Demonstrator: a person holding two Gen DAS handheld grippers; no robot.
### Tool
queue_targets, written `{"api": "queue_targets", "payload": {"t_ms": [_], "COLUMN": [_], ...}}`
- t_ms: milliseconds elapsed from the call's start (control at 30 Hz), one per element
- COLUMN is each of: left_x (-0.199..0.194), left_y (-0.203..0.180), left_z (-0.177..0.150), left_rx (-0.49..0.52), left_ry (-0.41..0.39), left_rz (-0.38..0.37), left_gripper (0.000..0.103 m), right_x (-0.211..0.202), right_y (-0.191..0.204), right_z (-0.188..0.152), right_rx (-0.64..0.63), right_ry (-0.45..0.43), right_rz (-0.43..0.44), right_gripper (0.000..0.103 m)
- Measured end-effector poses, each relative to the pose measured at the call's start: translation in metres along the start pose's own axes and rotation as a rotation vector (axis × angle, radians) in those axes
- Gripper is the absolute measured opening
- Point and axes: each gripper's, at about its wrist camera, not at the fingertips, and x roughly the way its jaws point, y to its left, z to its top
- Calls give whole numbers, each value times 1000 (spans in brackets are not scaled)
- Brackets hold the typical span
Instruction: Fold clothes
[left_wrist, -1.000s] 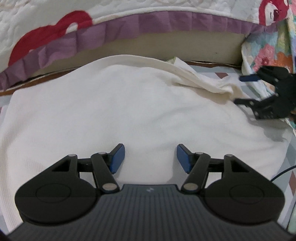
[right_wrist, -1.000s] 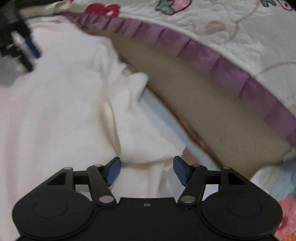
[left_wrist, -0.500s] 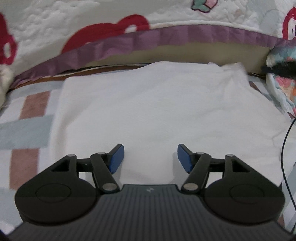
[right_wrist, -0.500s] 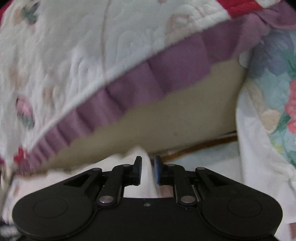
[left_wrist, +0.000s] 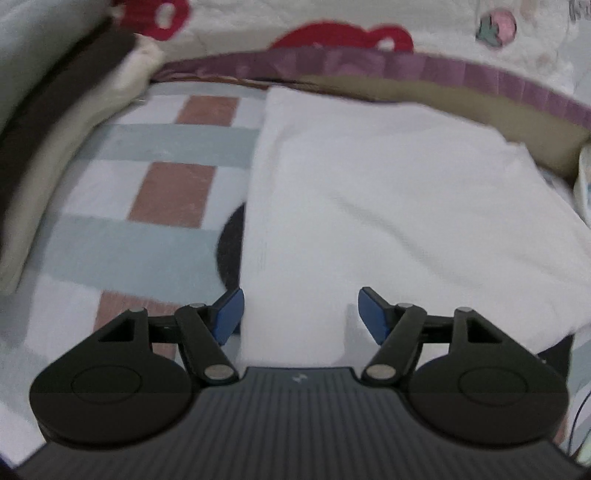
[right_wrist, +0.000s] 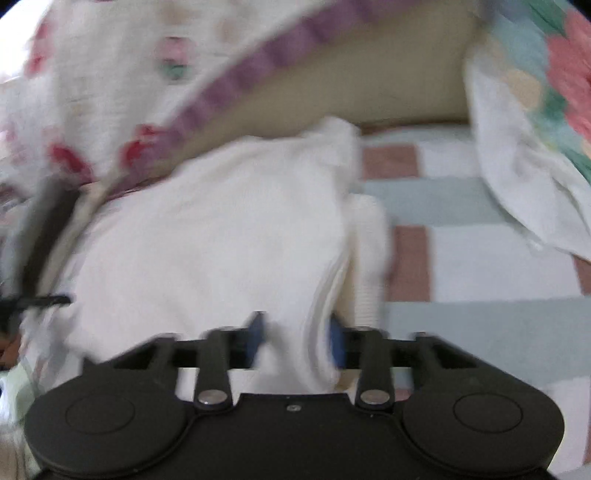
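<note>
A white garment (left_wrist: 388, 206) lies folded on a checked bedsheet (left_wrist: 147, 221). My left gripper (left_wrist: 297, 314) is open above its near left edge, holding nothing. In the blurred right wrist view the same white garment (right_wrist: 221, 236) fills the middle. My right gripper (right_wrist: 295, 338) has its fingers partly apart with the garment's folded right edge between them. The blur hides whether the pads press the cloth.
A quilted bedspread with a purple frill (left_wrist: 480, 74) and a beige mattress side (left_wrist: 443, 99) run along the back. A floral cloth (right_wrist: 535, 110) lies at the right. Dark and cream fabric (left_wrist: 55, 122) lies at the left. A dark round patch (left_wrist: 231, 251) shows beside the garment.
My left gripper has swung left, so the garment's left edge and the checked sheet show. My right gripper was shut on a garment corner and now has wider fingers around the folded edge.
</note>
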Motion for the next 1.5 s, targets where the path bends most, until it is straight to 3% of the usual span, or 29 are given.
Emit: {"api": "queue_targets", "payload": {"t_ms": [67, 167, 200, 333, 533, 667, 900, 1000, 1100, 1133, 1167, 1200, 1233, 1333, 1400, 1500], "left_x": [-11, -18, -21, -36, -47, -40, -34, -32, -21, -18, -14, -11, -12, -26, -46, -48], "left_y": [3, 6, 9, 19, 40, 44, 41, 42, 40, 39, 38, 37, 34, 36, 48, 61], "left_z": [-6, -11, -14, -22, -33, -39, -43, -40, -40, -40, -39, -39, -38, -36, -41, -53], "left_rx": [-37, -36, -37, -51, -112, -136, -141, -172, -189, -190, -192, -190, -169, -163, -196, -217], "left_ry": [-23, -28, -31, -42, -53, -38, -57, -89, -77, -75, -72, -69, -61, -51, -86, -58], "left_rz": [-22, 8, 15, 19, -61, -129, -222, -263, -268, -269, -269, -270, -269, -241, -284, -293], "left_gripper": [70, 70, 70, 70, 70, 69, 65, 65, 68, 65, 56, 36, 4, 3, 2, 2], "right_x": [-11, -13, -14, -24, -33, -32, -18, -11, -5, -4, -8, -13, -17, -29, -38, -50], "right_y": [9, 13, 14, 30, 29, 28, 29, 29, 28, 28, 25, 22, 19, 10, 4, -5], "right_z": [-10, -12, -12, -7, -10, -14, -17, -19, -21, -22, -24, -26, -29, -35, -39, -46], "right_rx": [-46, -75, -88, -152, -138, -81, -48, -34, -23, -15, -3, 9, 20, 55, 79, 114], "right_ry": [-29, -45, -51, -87, -72, -87, -38, -19, -5, -3, -12, -20, -29, -54, -71, -96], "right_rz": [29, -9, -23, -80, -98, -27, -33, -57, -68, -70, -69, -68, -67, -64, -62, -59], "right_gripper": [13, 12, 6, 5, 5, 6, 17, 33, 33, 33, 31, 9, 6, 5, 5, 4]}}
